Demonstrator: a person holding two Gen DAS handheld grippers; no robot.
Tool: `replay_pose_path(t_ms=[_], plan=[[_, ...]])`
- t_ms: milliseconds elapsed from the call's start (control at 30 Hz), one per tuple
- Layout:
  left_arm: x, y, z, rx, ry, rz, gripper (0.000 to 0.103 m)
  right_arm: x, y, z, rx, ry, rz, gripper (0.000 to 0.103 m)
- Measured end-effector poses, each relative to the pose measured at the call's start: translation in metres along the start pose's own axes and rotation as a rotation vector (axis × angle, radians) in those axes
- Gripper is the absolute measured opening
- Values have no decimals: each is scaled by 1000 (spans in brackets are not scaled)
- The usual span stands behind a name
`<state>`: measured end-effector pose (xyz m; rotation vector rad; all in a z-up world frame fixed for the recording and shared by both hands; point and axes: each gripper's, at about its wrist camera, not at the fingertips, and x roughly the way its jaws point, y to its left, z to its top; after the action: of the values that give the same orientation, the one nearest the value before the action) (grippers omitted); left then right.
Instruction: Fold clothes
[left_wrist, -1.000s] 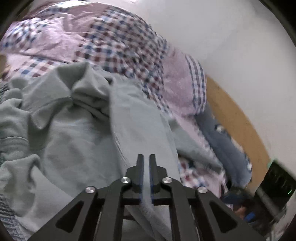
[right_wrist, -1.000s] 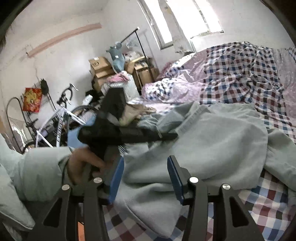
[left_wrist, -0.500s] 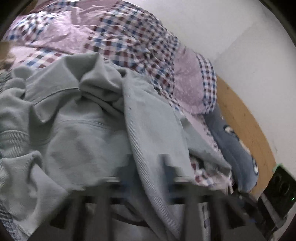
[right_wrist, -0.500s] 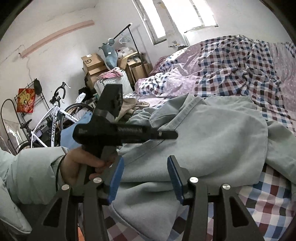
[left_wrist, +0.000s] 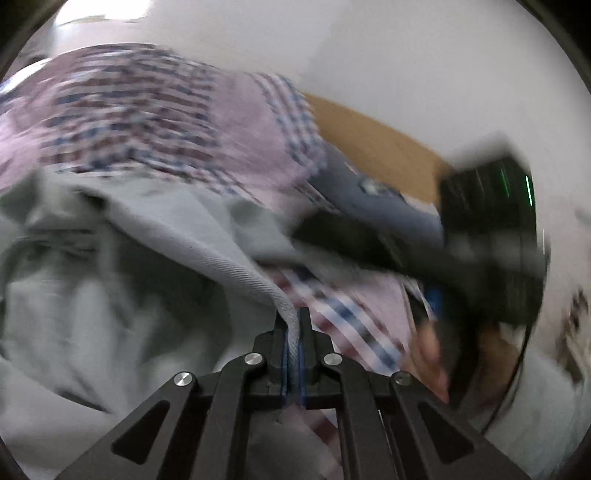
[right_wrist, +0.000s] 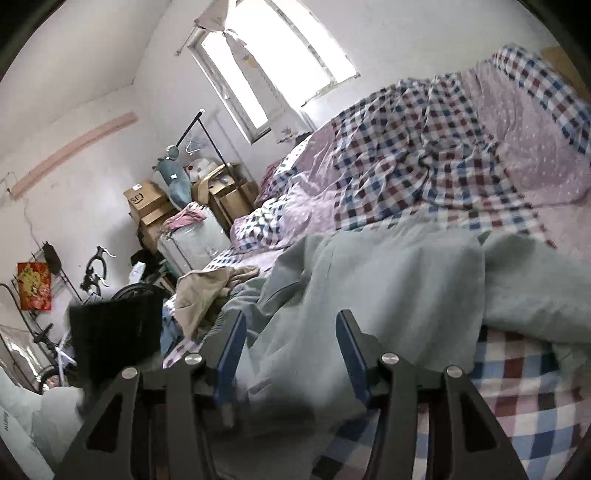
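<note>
The left tool (left_wrist: 293, 328) was clamped on a ribbed edge of a pale grey-green sweatshirt (left_wrist: 110, 288), while the right tool (right_wrist: 290, 343) hung with its jaws spread wide and empty, just over the same garment. The sweatshirt lay rumpled on the checked bedspread (right_wrist: 436, 147) of the bed, near its edge. The thin pinch looked liable to slip if the hem were pulled hard against the bunched cloth, and the open tool could snag a loose fold. The garment's long axis could not be told, so crumpled was it; the gripped hem ran away from the left tool toward the far quilt.
</note>
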<state>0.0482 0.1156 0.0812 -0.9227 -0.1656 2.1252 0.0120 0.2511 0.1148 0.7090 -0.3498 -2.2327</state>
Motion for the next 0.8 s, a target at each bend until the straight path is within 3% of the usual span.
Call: replay_pose_path(t_ms=[200,300,367,467,633,800], plan=[[42,-63,-43,232,239,-150,2,9,12,-4,-133,96,-131,55],[60,-75,-64,301,325,-126,5,26,14,-15,-203,190,-213,55],[64,-72,-68,298,348,-120,6,37,12,-25,-234,250,-259,55],[61,-65,-66,257,373,-170,21,46,1,-31,-207,294,-290,53],[40,-60,-61,250,403,-317,61,58,-8,-37,-197,341,-282,51],[14,-37,-55,164,411,-417,62,74,9,-41,-241,351,-283,45]])
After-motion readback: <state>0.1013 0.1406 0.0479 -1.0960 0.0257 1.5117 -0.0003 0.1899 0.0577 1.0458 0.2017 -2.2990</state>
